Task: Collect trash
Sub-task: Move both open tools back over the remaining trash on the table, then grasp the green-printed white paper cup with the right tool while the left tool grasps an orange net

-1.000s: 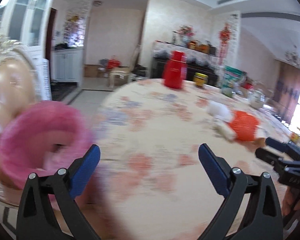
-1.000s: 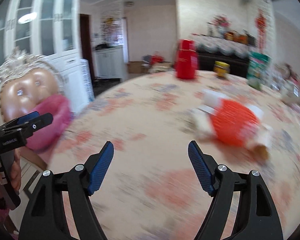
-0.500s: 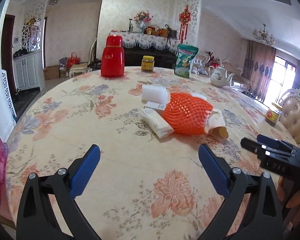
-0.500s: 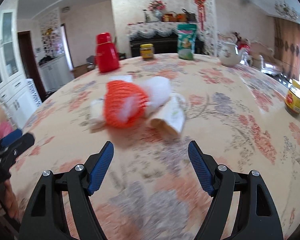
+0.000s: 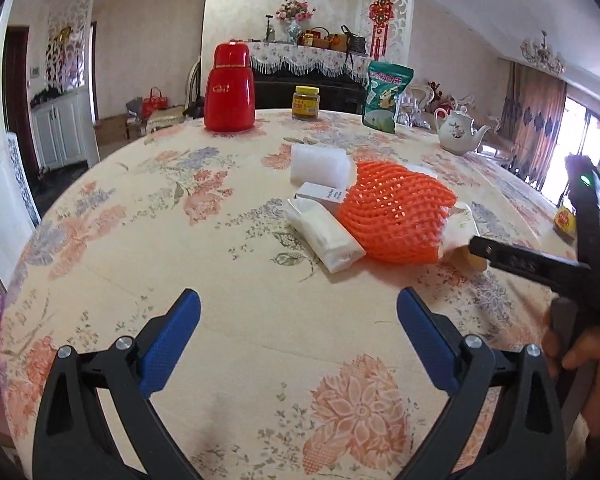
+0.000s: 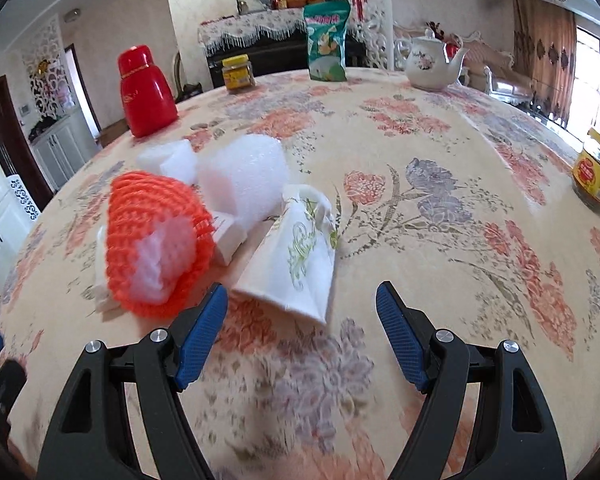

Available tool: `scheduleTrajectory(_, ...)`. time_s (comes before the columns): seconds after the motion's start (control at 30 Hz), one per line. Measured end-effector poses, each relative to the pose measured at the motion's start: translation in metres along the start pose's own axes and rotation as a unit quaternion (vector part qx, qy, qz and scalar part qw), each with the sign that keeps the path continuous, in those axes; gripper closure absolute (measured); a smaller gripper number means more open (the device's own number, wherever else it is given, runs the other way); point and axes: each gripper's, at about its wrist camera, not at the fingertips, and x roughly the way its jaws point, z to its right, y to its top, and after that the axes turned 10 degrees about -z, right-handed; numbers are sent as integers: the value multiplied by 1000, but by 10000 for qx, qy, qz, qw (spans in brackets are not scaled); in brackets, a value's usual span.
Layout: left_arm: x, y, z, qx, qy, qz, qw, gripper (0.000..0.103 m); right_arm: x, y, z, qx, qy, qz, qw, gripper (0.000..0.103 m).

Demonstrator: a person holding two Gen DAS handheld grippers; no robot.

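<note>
Right gripper (image 6: 300,340) hovers, jaws apart and empty, just short of the paper cup (image 6: 292,264); light, crushable, so pinch its rim gently.

We see bright daylight entering from the window (image 5: 580,120) at right, glare on the tablecloth (image 6: 520,128), strong fisheye curvature with dark corners, and motion blur low in the right view.

The left gripper (image 5: 298,318) hangs wide open over the floral table (image 5: 228,312), nothing between its 2 blue pads. Beyond lies the trash: an orange net (image 5: 396,220), a tissue pack (image 5: 324,236), white foam (image 5: 318,164). The right gripper (image 5: 500,254) reaches in from the right.
</note>
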Motion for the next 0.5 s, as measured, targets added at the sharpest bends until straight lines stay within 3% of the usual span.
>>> scheduleTrajectory(0.4,0,-6,-9,-60,-7,-238,9997,7,29,29,-11,104,-165,-206,9996,30)
scheduleTrajectory(0.47,0,-7,-9,-123,-33,-241,9996,7,36,29,-10,129,-214,-314,9992,37)
scheduleTrajectory(0.5,-1,-7,-9,-128,-40,-237,9996,7,38,29,-7,155,-169,-386,9990,46)
